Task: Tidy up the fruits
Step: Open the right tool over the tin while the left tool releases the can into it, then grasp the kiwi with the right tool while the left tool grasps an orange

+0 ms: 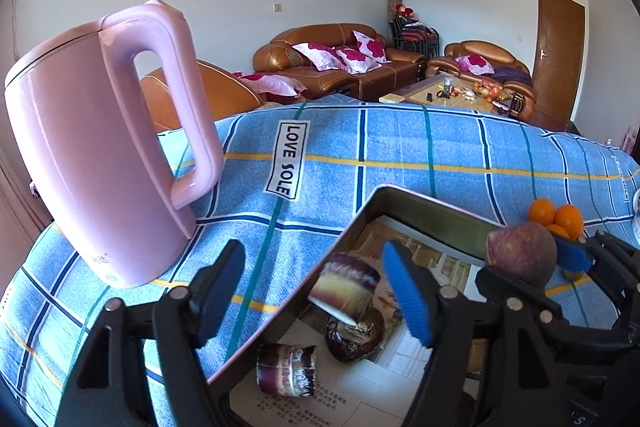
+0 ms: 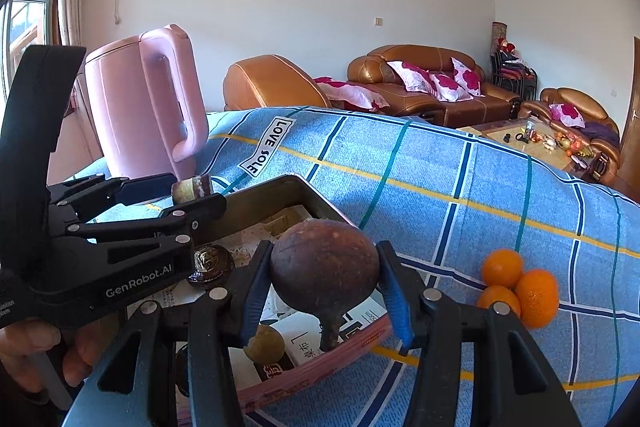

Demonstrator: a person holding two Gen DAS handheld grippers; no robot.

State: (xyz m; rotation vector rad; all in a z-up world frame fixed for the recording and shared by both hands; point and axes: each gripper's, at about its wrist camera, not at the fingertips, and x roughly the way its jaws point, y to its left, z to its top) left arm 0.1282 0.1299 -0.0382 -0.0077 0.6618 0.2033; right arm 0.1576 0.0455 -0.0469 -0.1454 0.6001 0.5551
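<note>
Purple fruit (image 2: 325, 267) (round) between right gripper (image 2: 325, 293) pads.

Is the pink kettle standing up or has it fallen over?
Standing up. The pink plastic kettle sits base-down on the blue checked cloth, lid on top, handle at its side.

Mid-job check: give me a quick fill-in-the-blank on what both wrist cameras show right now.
1. The round brown fruit sits clamped in the gripper on the person's ___ side.
2. On the checked cloth beside the tray lie ___ oranges.
3. The kettle standing on the cloth is ___ in colour.
4. The left gripper hangs over the tray with its jaws ___.

Missing words: right; three; pink; open
</note>
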